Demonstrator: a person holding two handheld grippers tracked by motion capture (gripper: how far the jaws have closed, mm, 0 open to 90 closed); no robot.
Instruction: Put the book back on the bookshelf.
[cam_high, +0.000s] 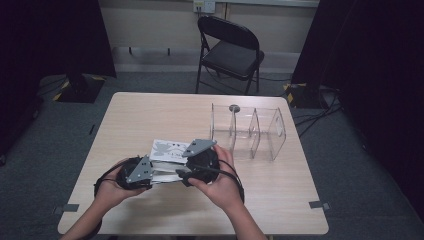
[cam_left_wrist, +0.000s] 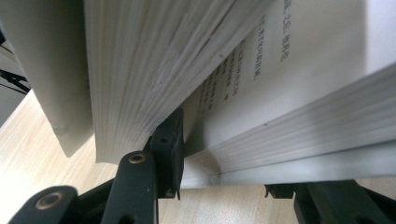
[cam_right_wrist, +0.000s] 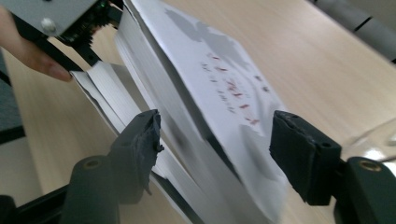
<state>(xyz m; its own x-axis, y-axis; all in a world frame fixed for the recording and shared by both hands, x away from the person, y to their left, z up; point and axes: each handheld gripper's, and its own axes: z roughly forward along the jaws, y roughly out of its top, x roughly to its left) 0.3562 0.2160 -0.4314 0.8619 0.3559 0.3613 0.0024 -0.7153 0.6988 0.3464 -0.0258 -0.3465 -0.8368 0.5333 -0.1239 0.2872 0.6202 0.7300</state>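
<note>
Wooden table (cam_high: 150, 115), dim room: my book (cam_high: 169, 150) hangs open above its near middle. My left gripper (cam_high: 150, 176) clamps a thick wad of pages; my right gripper (cam_right_wrist: 215, 140) straddles the cover edge, jaws parted, seemingly not pressing. Beyond stands a clear divided organiser (cam_high: 272, 131).

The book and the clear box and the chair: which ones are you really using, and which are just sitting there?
In use:
book, half open between both grippers
left gripper, a jaw inside the pages
right gripper, jaws either side of the cover, not pressing

Just sitting there:
clear box with dividers
small round thing beside it
folding chair
</note>
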